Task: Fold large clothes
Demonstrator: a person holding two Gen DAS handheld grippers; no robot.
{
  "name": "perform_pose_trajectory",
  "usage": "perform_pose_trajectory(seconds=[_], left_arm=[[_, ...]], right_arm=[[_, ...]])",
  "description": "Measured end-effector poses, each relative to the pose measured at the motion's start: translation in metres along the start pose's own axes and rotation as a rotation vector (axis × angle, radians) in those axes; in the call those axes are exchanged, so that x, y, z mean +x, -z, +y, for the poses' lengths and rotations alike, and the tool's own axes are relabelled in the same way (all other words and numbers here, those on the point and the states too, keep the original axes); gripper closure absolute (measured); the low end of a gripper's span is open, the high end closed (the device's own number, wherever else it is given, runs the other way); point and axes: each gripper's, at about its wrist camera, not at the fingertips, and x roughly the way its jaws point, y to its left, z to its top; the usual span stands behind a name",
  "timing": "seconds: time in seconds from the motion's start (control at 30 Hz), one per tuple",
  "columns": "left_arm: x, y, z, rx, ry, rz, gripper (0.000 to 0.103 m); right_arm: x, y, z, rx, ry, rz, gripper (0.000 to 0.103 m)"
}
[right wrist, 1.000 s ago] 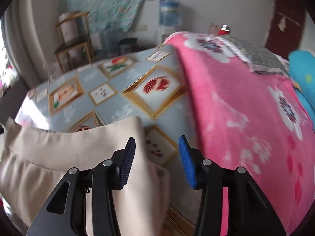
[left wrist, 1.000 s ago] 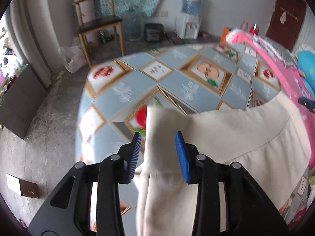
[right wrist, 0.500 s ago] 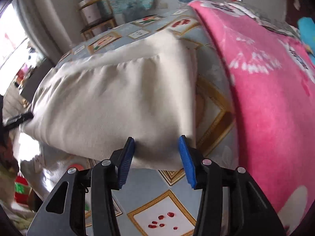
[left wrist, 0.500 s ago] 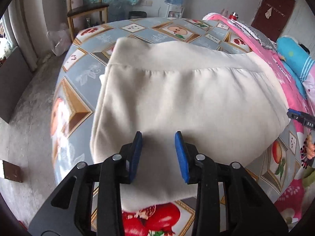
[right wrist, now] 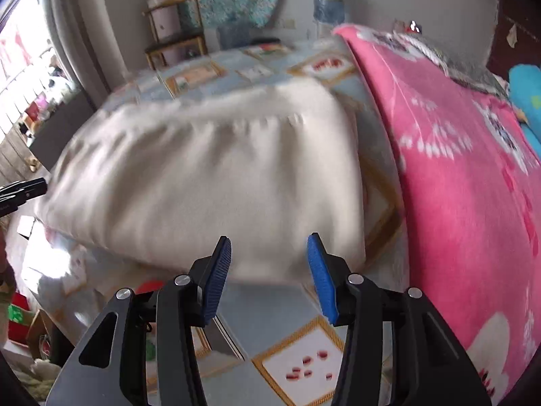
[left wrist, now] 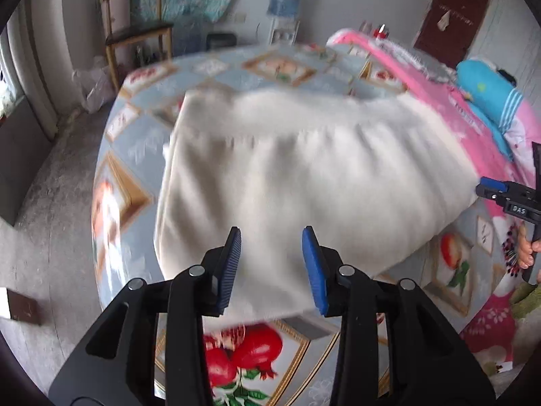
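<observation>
A cream garment [left wrist: 304,176] lies folded in a wide band on the fruit-patterned bed sheet [left wrist: 135,203]. My left gripper [left wrist: 272,264] hangs over the garment's near edge. Its jaws are opening, and the blue pads stand apart above the cloth without pressing on it. In the right wrist view the same garment [right wrist: 209,176] spreads ahead. My right gripper [right wrist: 270,270] is open at its near right corner, nothing pinched. Each gripper shows at the edge of the other's view: the right gripper [left wrist: 497,189] and the left gripper [right wrist: 23,189].
A pink flowered blanket [right wrist: 456,186] is heaped along the right of the bed, with a blue pillow [left wrist: 487,94] behind it. A wooden chair [left wrist: 135,34] and a water dispenser [left wrist: 285,10] stand by the far wall. Bare floor [left wrist: 50,220] lies off the bed's left edge.
Both grippers have drawn back from the far part of the bed to the garment's near edge. The cloth, seen between the left jaws a second ago, now lies flat and folded.
</observation>
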Motion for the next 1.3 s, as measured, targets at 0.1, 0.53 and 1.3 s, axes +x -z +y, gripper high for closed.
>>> perform_pose_trajectory(seconds=[0.1,0.53,1.3], left_arm=[[0.018,-0.037,-0.002,-0.008,0.007,-0.016,0.066],[0.099,-0.086,0.015,-0.096,-0.03,0.111,0.066],[0.131,-0.079,-0.095,0.203,-0.117,0.141,0.053]], right_arm=[[0.016,-0.037,0.004,0.014,0.006,-0.046,0.058],[0.099,-0.094,-0.013,0.064,0.023,0.123,0.058],[0.129,-0.078,0.109,-0.104,-0.108,0.087,0.058]])
